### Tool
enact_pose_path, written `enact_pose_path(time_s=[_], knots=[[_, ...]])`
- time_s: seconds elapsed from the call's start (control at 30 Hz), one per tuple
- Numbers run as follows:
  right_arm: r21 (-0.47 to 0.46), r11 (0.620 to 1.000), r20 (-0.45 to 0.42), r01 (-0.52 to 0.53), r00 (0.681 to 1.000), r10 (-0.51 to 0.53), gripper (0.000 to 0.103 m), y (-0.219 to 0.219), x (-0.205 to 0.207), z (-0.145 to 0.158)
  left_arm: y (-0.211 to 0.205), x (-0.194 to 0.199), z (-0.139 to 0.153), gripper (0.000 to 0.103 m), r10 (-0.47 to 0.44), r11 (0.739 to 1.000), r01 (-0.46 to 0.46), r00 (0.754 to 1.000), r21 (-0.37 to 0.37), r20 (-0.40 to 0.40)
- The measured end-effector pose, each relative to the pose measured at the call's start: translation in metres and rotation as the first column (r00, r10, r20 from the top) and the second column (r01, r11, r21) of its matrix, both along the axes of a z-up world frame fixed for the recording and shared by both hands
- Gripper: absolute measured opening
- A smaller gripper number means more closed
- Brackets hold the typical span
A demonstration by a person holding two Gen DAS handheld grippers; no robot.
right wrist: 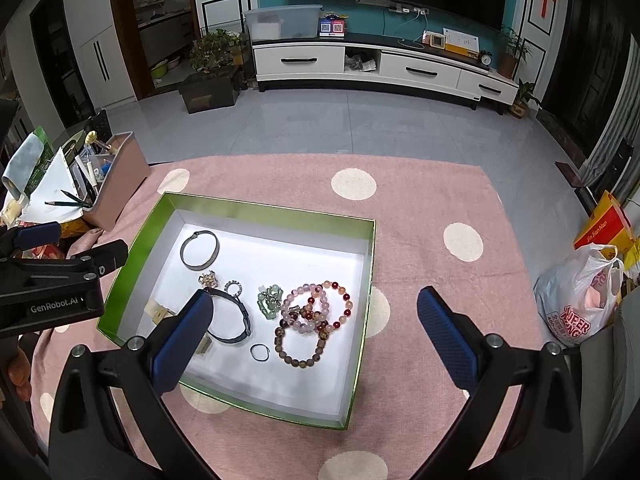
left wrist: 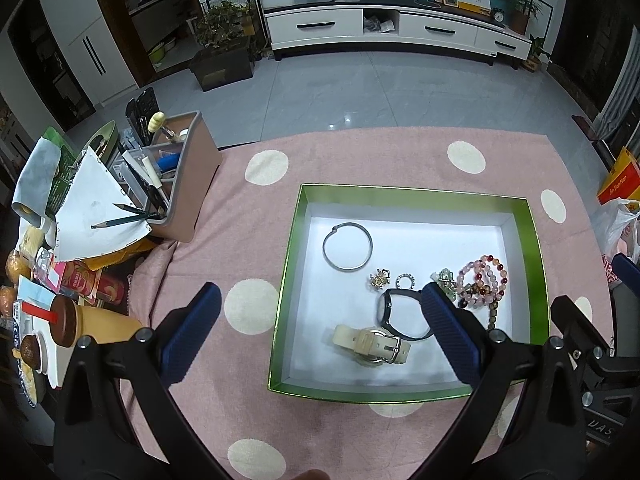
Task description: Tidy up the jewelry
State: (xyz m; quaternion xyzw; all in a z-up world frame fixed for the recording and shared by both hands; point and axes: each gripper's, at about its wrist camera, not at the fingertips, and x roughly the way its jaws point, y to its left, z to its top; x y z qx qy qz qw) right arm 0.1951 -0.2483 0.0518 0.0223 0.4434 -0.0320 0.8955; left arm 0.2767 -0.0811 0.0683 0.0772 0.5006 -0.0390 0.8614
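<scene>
On the left gripper (right wrist: pixel 52 276) reads "GenRobot.AI" — jaws released, like the right gripper's (right wrist: pixel 316 340); the cream watch (left wrist: pixel 372 346) lies crosswise (strap left–right) in the green box (left wrist: pixel 536 264).

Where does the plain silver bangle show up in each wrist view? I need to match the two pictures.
Left wrist view: the silver bangle lies flat in the far-left part of the green box, just above centre of the picture.
Right wrist view: the silver bangle is in the box's far-left corner, left of centre of the picture.
Shared landmark: the gold brooch, just nearer the camera than the bangle.
</scene>
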Motion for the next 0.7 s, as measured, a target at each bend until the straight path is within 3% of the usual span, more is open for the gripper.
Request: enact_pose_path(time_s=[0.7], knots=[[0.001, 1.000, 0.001, -0.001, 1.000, 0.001, 0.102, 0.0025, -0.0006, -0.0015, 0.0020, 0.0005, -0.0015, 0.101, -0.008, 1.000, 0.008, 1.000, 0.005, 0.002]])
